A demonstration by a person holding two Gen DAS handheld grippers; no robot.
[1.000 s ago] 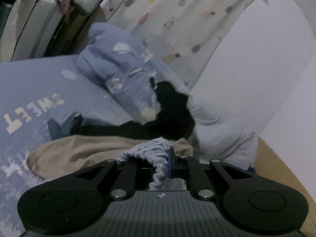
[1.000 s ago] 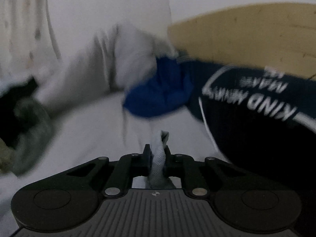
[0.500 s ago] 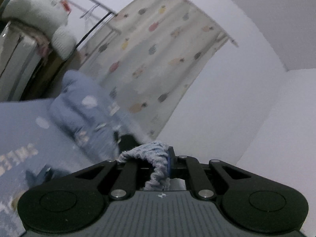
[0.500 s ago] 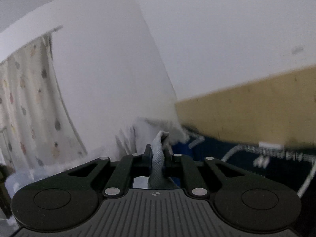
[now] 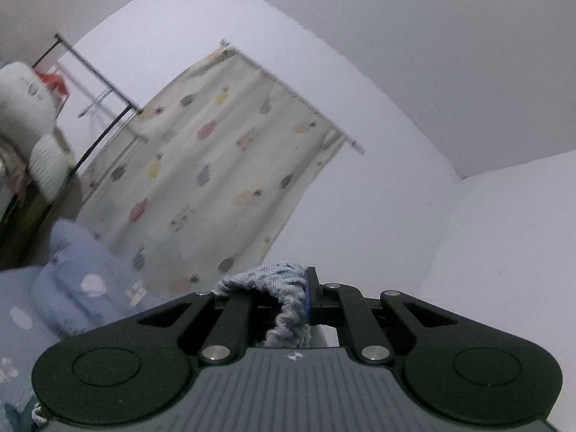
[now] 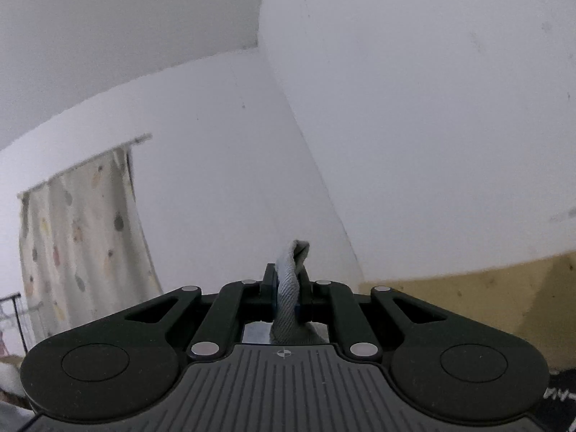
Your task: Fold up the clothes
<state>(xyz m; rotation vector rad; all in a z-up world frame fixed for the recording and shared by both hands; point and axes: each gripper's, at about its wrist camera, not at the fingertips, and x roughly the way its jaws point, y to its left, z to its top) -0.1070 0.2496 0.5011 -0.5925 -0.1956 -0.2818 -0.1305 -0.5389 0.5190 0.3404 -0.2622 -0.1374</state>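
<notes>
Item: pale blue-grey garment (image 5: 284,298), woven, herringbone-like texture. Held at two points. Most of it hangs below both cameras and is hidden; its type cannot be told.

Left gripper (image 5: 306,295): jaws together, clamped on a bunched, rope-like fold of the garment, which spills over to the left of the jaws. Points slightly upward.

Right gripper (image 6: 288,288): jaws pinched on a narrow upright tab of the same cloth (image 6: 293,273), whose tip stands just above the jaws. Also points slightly upward.

Surroundings, left view: fruit-print curtain (image 5: 216,165) on the far wall, centre; clothes rail (image 5: 97,79) far left; white plush toy (image 5: 25,108) at the left edge; blue cloud-print bedding (image 5: 75,288) low on the left, near.

Surroundings, right view: same curtain (image 6: 82,237) far left; bare wall corner centre; tan headboard or panel (image 6: 486,298) low on the right; a dark printed cloth (image 6: 561,388) at the near right edge.

Step in hand, as judged: garment lifted by two edges and held aloft, for shaking out before any fold is laid.

Next move calls for: both grips kept firm, hands spread until the cloth hangs flat, then lowering it evenly onto the bed. Whether the held points are matching corners cannot be told.
</notes>
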